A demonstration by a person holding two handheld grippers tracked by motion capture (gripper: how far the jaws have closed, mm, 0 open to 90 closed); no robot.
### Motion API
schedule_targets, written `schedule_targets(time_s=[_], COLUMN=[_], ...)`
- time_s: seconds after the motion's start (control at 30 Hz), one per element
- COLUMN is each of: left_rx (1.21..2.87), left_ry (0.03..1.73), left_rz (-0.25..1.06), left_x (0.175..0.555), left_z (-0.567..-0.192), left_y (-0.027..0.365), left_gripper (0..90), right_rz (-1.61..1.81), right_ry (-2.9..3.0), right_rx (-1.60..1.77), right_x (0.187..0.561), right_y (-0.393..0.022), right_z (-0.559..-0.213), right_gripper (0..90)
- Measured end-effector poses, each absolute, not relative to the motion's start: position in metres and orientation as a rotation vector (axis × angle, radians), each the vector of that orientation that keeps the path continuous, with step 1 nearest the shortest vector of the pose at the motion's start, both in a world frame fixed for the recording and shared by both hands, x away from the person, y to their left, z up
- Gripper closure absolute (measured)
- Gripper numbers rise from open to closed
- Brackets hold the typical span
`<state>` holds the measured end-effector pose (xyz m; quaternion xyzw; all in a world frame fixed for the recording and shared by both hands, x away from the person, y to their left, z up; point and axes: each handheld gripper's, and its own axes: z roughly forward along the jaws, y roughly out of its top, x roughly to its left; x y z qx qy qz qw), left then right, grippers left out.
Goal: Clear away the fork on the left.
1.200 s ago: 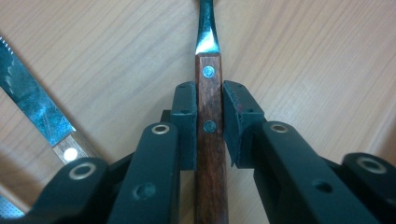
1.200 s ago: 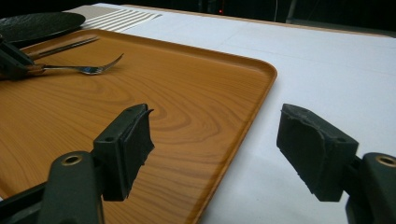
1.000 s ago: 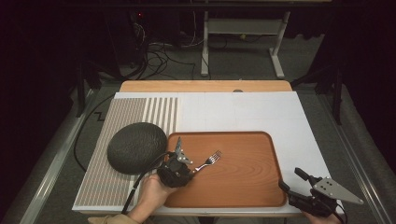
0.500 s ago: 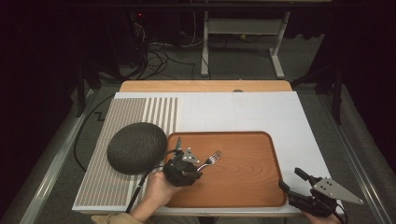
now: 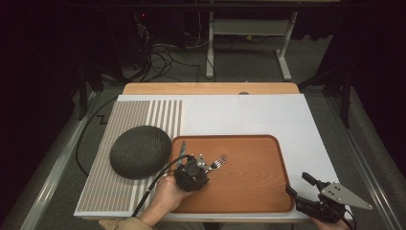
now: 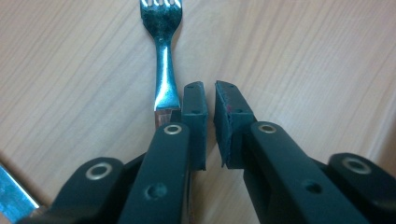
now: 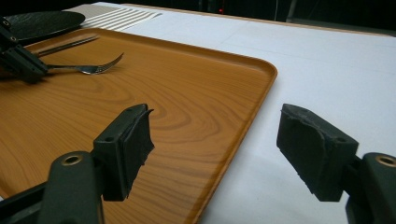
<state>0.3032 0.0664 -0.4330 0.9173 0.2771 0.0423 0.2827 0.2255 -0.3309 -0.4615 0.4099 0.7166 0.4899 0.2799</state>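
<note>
Your left tongs (image 6: pixel 209 100) have just been closing and now stand nearly shut over the wooden tray (image 5: pixel 258 191), with the fork (image 6: pixel 163 56) lying just beside them, outside the narrow gap. Your right tongs (image 7: pixel 215 144) hang wide open and empty at the tray's near right corner.

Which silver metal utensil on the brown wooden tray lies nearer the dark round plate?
The slim silver knife, by the tray's left edge; the silver fork lies farther right.
</note>
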Motion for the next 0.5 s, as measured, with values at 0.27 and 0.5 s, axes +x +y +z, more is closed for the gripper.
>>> schedule_targets(time_s=[0.27,0.5], left_rx=[2.529,2.529], left_ry=[0.741,0.768], left_rz=[0.101,0.121], left_x=[0.3065,0.3118], left_z=[-0.4416,-0.4440], left_y=[0.0557,0.0565], left_gripper=[80.0,80.0], right_rz=[1.314,1.313], right_ry=[1.924,1.924], right_rx=[1.099,1.100], right_x=[0.2256,0.2256], right_y=[-0.3308,-0.3308], right_z=[-0.4616,-0.4617], right_gripper=[26.8,26.8])
